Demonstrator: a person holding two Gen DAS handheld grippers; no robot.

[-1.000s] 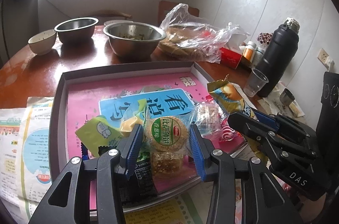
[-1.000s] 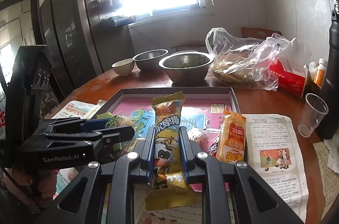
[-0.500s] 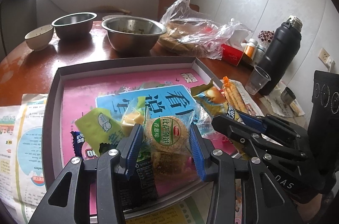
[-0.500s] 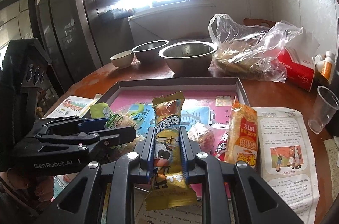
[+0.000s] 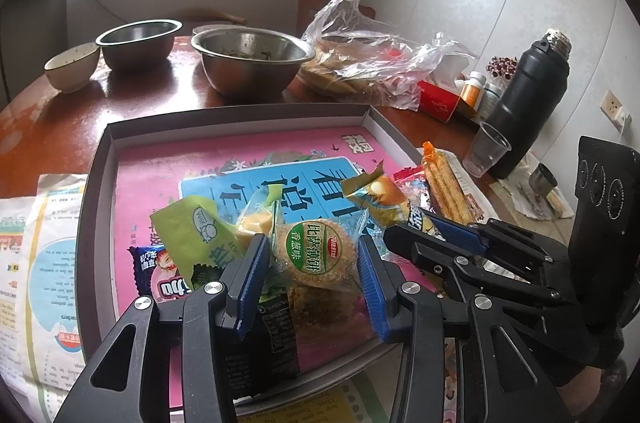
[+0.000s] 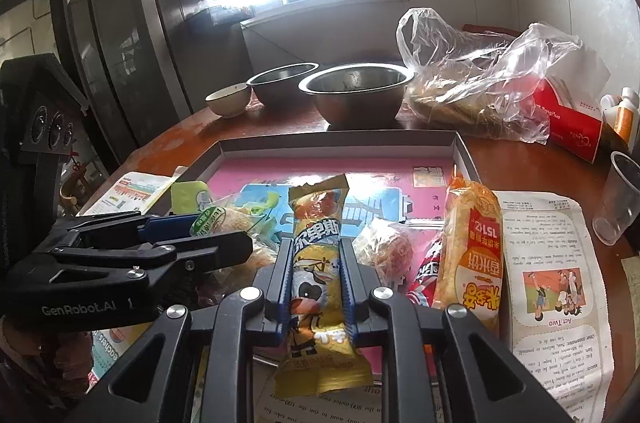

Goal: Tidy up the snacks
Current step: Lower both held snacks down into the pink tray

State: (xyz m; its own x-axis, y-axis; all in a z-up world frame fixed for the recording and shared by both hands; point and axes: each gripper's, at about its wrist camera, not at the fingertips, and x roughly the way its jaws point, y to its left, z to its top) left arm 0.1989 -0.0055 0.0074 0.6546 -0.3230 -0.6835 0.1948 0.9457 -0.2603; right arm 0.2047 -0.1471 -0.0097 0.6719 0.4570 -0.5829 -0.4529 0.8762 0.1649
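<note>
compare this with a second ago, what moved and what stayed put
The right tool, shut on the yellow cow-print snack, carried it down and in toward the grey tray; seen from the left wrist, the packet sank from above the tray's right edge to low beside the round biscuit pack. Nothing was grabbed or released. The left tool kept its grip on that biscuit pack.

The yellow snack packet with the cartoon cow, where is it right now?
In the right wrist view the yellow snack packet is clamped upright in the right tongs, over the near edge of the grey tray.
</note>
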